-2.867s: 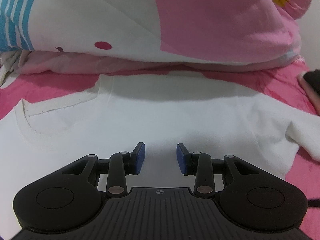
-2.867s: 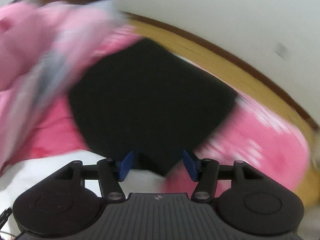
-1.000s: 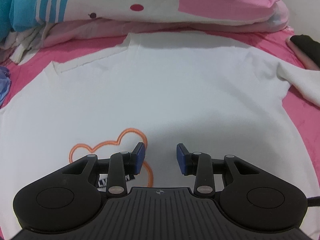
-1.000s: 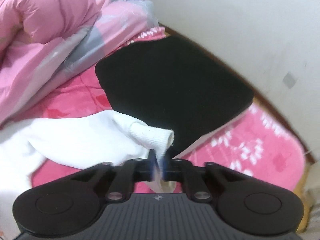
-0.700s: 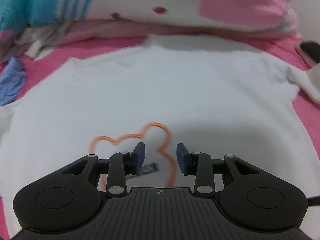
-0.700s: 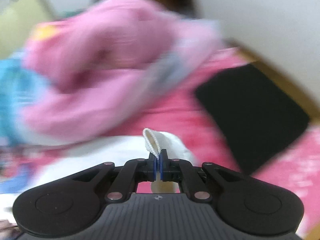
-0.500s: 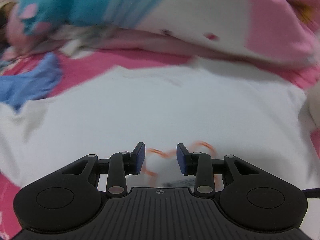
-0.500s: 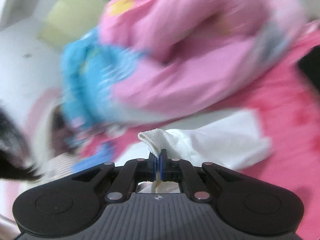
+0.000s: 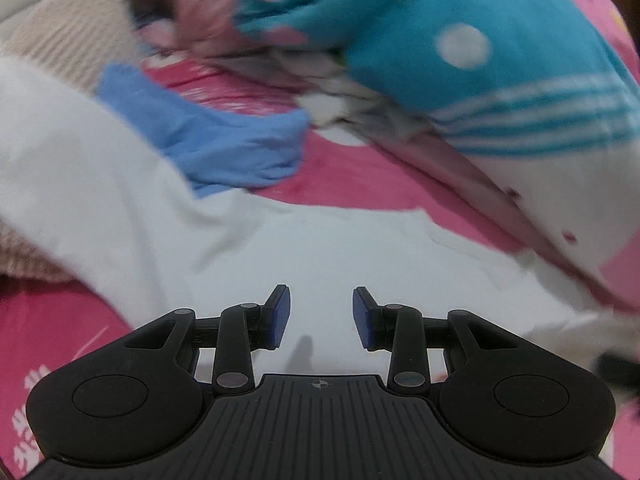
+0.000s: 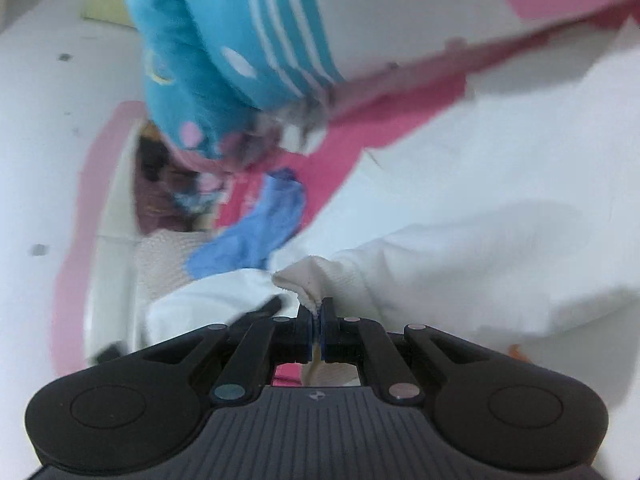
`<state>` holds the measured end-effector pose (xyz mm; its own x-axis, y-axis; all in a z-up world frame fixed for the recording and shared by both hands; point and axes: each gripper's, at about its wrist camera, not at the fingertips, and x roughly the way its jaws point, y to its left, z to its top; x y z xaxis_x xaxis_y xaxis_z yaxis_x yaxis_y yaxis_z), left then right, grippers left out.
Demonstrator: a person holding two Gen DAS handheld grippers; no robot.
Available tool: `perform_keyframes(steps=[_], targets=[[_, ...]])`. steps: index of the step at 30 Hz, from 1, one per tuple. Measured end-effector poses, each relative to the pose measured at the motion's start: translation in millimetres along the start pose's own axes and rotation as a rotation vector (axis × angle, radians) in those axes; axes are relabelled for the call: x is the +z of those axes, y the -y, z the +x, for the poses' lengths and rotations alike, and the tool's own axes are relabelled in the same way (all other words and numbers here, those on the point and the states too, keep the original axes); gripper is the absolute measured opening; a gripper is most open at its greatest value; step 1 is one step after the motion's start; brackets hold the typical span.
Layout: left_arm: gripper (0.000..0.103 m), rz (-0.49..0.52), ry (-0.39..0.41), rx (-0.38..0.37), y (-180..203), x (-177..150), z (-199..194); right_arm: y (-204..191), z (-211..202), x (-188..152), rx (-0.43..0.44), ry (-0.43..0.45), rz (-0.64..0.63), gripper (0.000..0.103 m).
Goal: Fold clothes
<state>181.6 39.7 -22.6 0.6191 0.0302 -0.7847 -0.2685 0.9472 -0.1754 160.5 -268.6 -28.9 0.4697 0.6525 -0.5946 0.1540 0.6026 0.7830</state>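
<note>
White cotton fills both views: the sweatshirt (image 9: 328, 248) lies spread on the pink bedsheet (image 9: 352, 168), body flat under the left gripper (image 9: 320, 312), whose claw stands wide with nothing between the blue pads. Over on the right wrist view, the right gripper (image 10: 316, 320) is pinched tight on the ribbed cuff (image 10: 300, 280) of a sleeve (image 10: 440, 264), and that sleeve runs off toward three o'clock, lifted clear of the body beneath it.

Soft, light stuff, this. It will drape and sag wherever it isn't held, and it looks grippy enough not to slide from the pads. My read: the cuff is a good hold, thick and doubled; a shoulder seam or hem edge would suit the free claw better than the flat middle.

Outward now: a blue garment (image 9: 224, 140) crumpled at eleven o'clock in the left view, touching the sweatshirt's far sleeve, a knitted beige piece (image 9: 68, 40) beyond it, and a teal-and-pink quilt (image 9: 480, 52) heaped at one o'clock.

Blur smears both views. The hem and the collar are hard to make out, and the gripper bodies cut off everything nearest.
</note>
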Motion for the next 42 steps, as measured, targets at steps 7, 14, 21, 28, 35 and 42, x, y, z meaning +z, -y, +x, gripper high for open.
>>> perform_keyframes(steps=[7,14,21,28,35,42], targets=[[0.034,-0.081,-0.020,-0.061,-32,3,8,4,65,-13,-0.079,0.025,0.023,0.003],[0.036,-0.115,-0.120,-0.159,-42,-6,24,18,114,-6,-0.091,-0.041,0.033,0.045],[0.043,-0.057,-0.224,-0.238,-41,-17,45,48,67,-4,-0.074,0.062,0.121,0.048],[0.043,0.082,-0.326,-0.309,-2,-34,71,83,0,-22,-0.156,0.157,0.205,0.048],[0.038,0.273,-0.369,-0.247,40,-53,81,105,-60,-56,-0.367,0.225,0.205,0.047],[0.006,0.360,-0.330,-0.179,54,-52,81,101,-84,-43,-0.924,0.289,-0.262,0.045]])
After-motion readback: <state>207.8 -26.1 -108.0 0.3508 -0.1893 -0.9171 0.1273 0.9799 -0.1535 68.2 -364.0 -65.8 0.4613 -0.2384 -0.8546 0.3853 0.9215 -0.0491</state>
